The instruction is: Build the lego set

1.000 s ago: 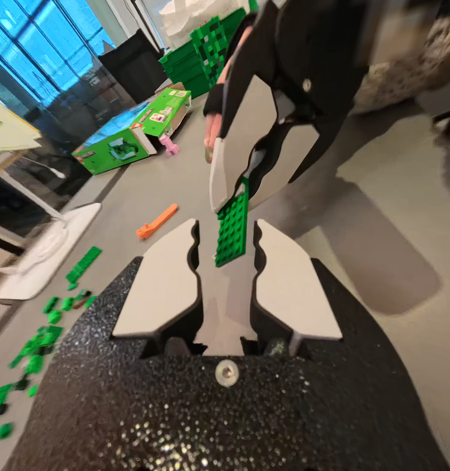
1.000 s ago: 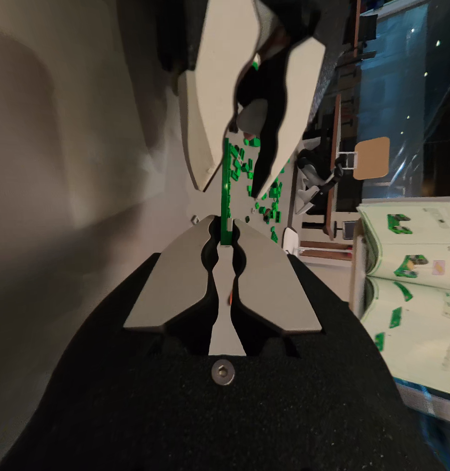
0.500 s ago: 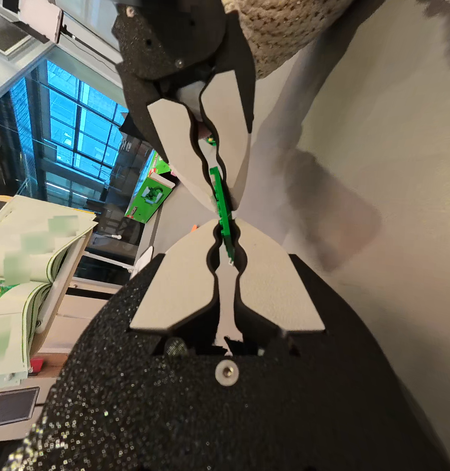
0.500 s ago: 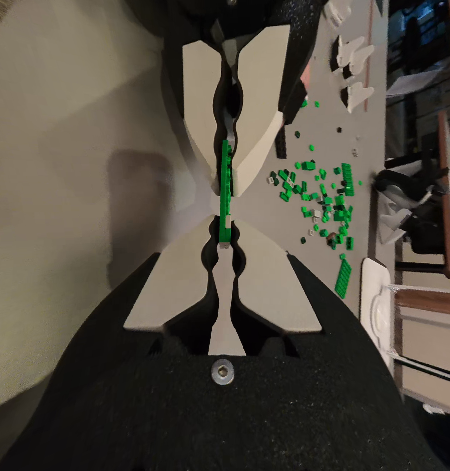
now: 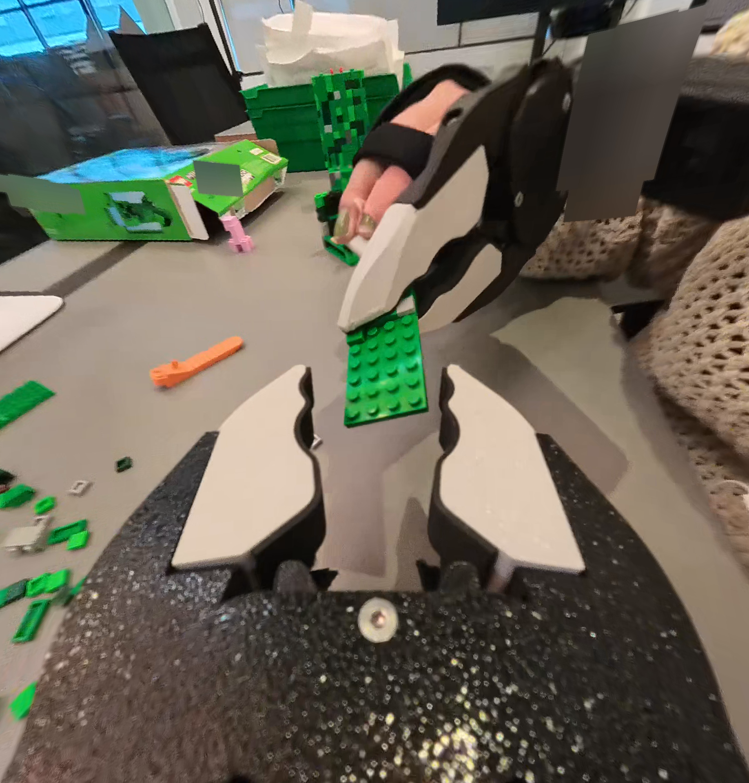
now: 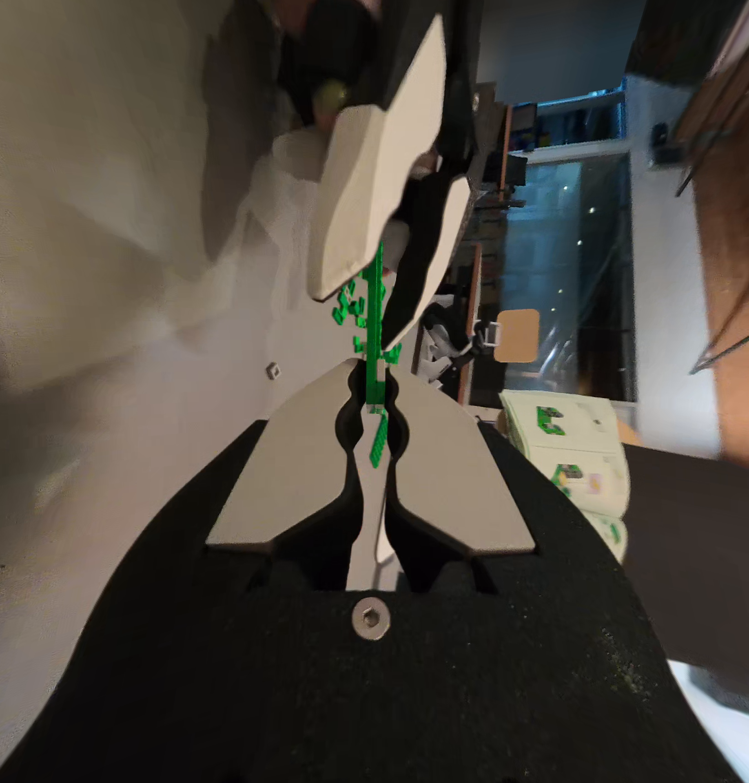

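A green studded plate (image 5: 385, 373) hangs in the air above the grey table (image 5: 152, 322). My right gripper (image 5: 385, 313) is shut on its far end. In the right wrist view the plate (image 6: 375, 339) shows edge-on, pinched between my right gripper's (image 6: 373, 365) tips. My left gripper (image 5: 377, 373) is open. Its fingers stand on either side of the plate's near end without touching it. It also shows in the right wrist view (image 6: 356, 317), open around the plate's far end.
An orange brick separator (image 5: 195, 360) lies left of the plate. Loose green pieces (image 5: 46, 534) and a long green plate (image 5: 12, 406) lie at the left. A green box (image 5: 122, 203), a pink figure (image 5: 237, 231) and a built green figure (image 5: 343, 123) stand behind. An open instruction booklet (image 6: 572, 457) is nearby.
Half a second ago my left gripper was closed on the plate's free end. It has now opened and let go. My right gripper has kept hold of the plate.
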### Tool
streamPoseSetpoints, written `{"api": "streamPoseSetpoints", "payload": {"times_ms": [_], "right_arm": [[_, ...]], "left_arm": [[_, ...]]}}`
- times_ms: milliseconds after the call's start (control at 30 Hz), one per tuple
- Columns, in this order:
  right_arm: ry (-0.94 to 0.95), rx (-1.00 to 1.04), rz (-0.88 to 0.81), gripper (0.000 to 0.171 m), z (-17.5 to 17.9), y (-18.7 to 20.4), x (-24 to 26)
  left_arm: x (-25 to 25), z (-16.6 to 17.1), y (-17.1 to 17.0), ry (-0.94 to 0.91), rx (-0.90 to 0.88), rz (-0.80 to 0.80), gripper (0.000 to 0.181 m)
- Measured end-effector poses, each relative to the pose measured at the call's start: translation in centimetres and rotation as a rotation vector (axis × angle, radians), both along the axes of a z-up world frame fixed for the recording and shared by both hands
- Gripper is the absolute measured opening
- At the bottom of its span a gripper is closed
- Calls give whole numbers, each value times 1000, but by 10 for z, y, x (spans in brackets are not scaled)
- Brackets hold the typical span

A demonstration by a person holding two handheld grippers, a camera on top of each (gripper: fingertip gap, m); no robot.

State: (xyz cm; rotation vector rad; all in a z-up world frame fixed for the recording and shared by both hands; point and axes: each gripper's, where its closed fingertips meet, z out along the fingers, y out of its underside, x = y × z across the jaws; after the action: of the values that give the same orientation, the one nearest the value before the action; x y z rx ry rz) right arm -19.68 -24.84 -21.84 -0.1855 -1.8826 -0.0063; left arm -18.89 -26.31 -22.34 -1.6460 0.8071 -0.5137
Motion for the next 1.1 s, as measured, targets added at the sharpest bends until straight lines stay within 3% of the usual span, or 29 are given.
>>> {"api": "streamPoseSetpoints", "payload": {"times_ms": [133,200,300,367,400,767,933,967,1033,1100], "right_arm": [[12,103,4,6,-1,-2,-3],[11,101,6,6,-2,-2,-3],[36,-91,-21,9,1,-1,-5],[9,-261,-73,32,2,5,-5],[-1,-300,-73,34,4,6,-4],[-121,-112,17,8,-14,-4,-2],[-150,-164,-9,8,-17,-4,-2],[-123,-216,-18,11,-14,-3,-3],[-75,-313,-77,50,-7,11,-4],[5,-447,-104,60,1,26,-2]], "left_arm": [[2,-2,-3,1,-5,-19,35],[1,-3,-2,27,13,-4,34],[-1,-2,-1,29,17,8,34],[-4,-5,1,50,8,21,33],[-4,-6,1,49,5,16,33],[3,-14,-5,98,-12,-34,32],[3,-18,-5,117,-30,-35,32],[1,-17,-4,107,-22,-25,32],[-4,-17,-1,134,-4,0,32],[-10,-17,3,167,22,28,33]]}}
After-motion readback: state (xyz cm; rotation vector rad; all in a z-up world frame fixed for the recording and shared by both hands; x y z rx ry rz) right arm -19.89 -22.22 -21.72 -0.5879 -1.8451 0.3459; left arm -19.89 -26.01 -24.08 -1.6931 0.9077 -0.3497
